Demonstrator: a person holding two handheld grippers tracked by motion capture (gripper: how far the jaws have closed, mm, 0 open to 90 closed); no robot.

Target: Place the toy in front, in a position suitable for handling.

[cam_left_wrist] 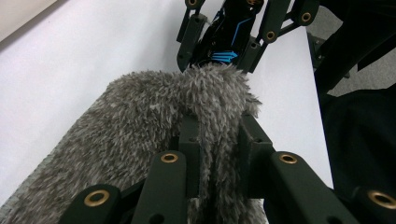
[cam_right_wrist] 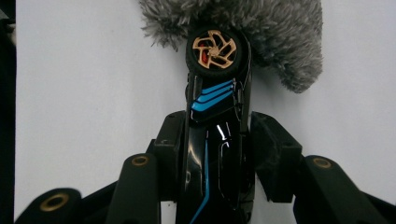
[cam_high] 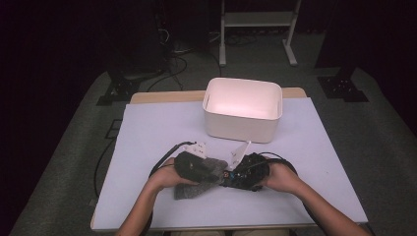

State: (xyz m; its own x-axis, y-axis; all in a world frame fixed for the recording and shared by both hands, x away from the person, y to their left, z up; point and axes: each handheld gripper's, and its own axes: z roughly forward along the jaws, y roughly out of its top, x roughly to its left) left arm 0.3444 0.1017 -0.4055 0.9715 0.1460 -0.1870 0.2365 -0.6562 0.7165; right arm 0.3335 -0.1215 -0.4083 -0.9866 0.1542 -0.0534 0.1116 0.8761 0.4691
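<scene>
Black tool (cam_left_wrist: 219, 140) linkages, brass-ringed pivots; black cables; bare forearms, no sleeves.

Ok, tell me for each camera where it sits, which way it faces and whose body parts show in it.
High view: above the person's side, facing forward and down on the table; both forearms, left gripper, right gripper and a white bin show.
Left gripper view: rides the left gripper, looking along jaws clamped on the fuzzy grey cloth.
Right gripper view: rides the right gripper, looking along jaws gripping a black toy car.
Both gripper views share the cloth and the car.
</scene>
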